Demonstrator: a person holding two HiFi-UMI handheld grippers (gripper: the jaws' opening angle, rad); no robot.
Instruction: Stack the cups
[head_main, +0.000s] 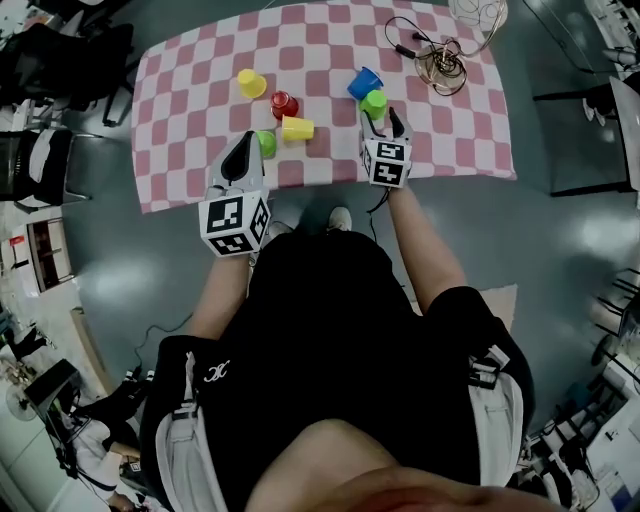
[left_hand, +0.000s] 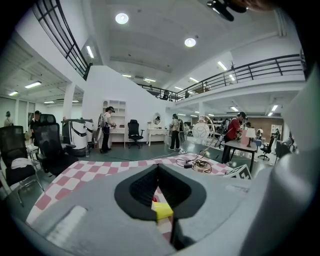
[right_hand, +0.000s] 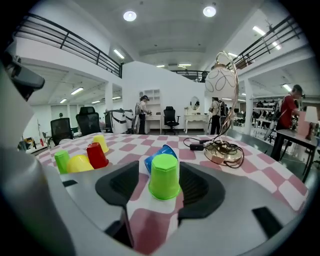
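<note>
Our right hand-held gripper (right_hand: 160, 189) stands wide, the upside-down lime-green plastic cup (right_hand: 164, 176) between its jaws on the checked counter (right_hand: 280, 180), untouched, it seems; we should centre, then close gently on its wall. Our left hand-held gripper (left_hand: 158, 168) is closed, empty.

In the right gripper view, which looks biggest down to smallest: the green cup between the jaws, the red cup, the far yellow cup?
Green cup, red cup, far yellow cup; nearness may explain this.
</note>
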